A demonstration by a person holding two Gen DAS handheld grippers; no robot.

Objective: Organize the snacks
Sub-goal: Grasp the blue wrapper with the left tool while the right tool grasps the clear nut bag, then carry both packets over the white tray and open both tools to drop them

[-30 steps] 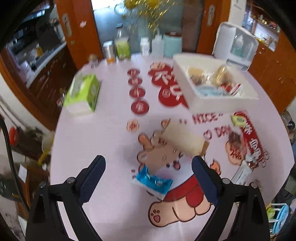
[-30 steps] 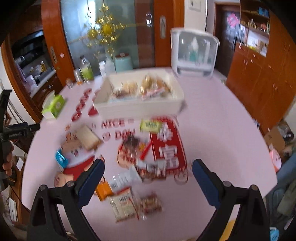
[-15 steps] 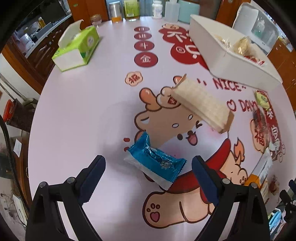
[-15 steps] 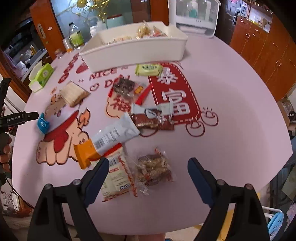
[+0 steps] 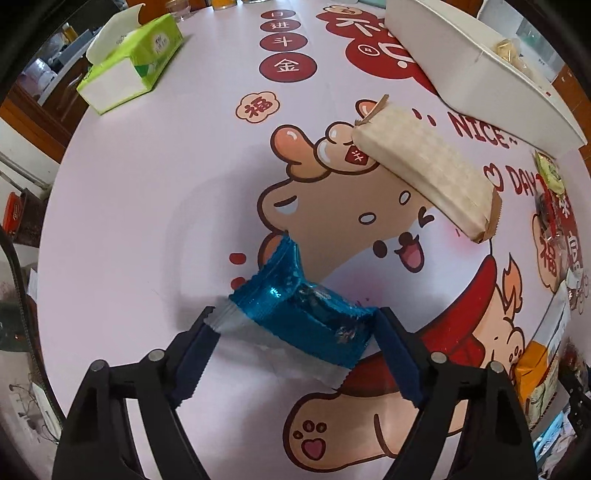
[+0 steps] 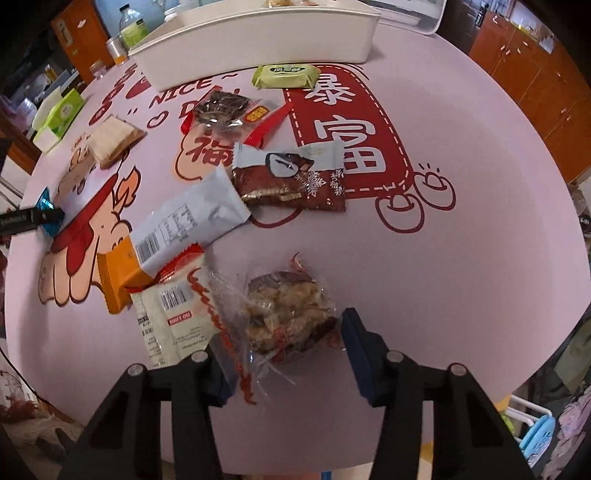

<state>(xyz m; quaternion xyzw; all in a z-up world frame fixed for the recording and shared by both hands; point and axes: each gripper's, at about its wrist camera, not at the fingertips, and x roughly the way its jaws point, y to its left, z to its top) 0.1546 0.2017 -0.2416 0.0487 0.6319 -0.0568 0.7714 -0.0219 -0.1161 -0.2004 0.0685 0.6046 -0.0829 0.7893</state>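
My left gripper (image 5: 295, 345) is open, its fingers on either side of a blue foil snack packet (image 5: 306, 314) lying on the pink table. A beige wafer pack (image 5: 424, 168) lies beyond it. My right gripper (image 6: 286, 350) is open around a clear bag of brown candy (image 6: 286, 317). Beyond it lie a white-and-red packet (image 6: 173, 321), an orange packet (image 6: 118, 277), a grey packet (image 6: 188, 221), a brown chocolate packet (image 6: 291, 181), a dark snack bag (image 6: 221, 107) and a green packet (image 6: 286, 75). The white bin (image 6: 258, 40) holds several snacks; it also shows in the left wrist view (image 5: 480, 74).
A green tissue box (image 5: 129, 59) stands at the table's far left, also in the right wrist view (image 6: 59, 114). Bottles and jars (image 6: 129, 33) stand behind the bin. The left gripper's finger (image 6: 29, 218) shows at the table's left edge. Wooden cabinets (image 6: 535, 74) stand to the right.
Both grippers have come down and forward toward the table. The left now straddles the blue packet; the right now straddles the clear candy bag. Both stay open.
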